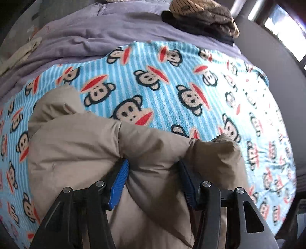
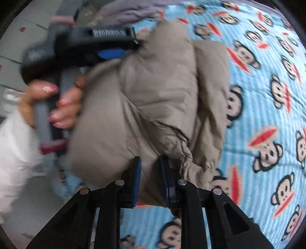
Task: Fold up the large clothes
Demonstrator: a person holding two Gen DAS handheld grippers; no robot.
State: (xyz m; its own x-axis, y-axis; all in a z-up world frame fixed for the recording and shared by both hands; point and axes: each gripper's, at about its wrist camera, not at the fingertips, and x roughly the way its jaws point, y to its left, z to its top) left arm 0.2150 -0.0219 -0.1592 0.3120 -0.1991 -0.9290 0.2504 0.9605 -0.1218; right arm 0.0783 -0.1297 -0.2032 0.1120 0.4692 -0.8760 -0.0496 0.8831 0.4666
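Note:
A puffy beige jacket (image 1: 80, 145) lies bunched on a blue striped blanket (image 1: 172, 84) printed with monkey faces. In the left wrist view my left gripper (image 1: 153, 162) is shut on a thick fold of the jacket, its blue pads (image 1: 119, 178) pressed into the padding from both sides. In the right wrist view my right gripper (image 2: 150, 160) pinches a gathered edge of the jacket (image 2: 158, 92) between narrow jaws. The left gripper (image 2: 132, 47) also shows there at the upper left, blurred, against the jacket's far side, with a person's hand (image 2: 65, 107) on its handle.
A purple duvet (image 1: 91, 34) lies crumpled beyond the blanket. A small pile of brown and dark clothes (image 1: 202, 17) sits at the far edge. A window (image 1: 281, 21) is at the upper right. A white sleeve (image 2: 17, 153) and grey tiled floor (image 2: 11, 44) are left of the bed.

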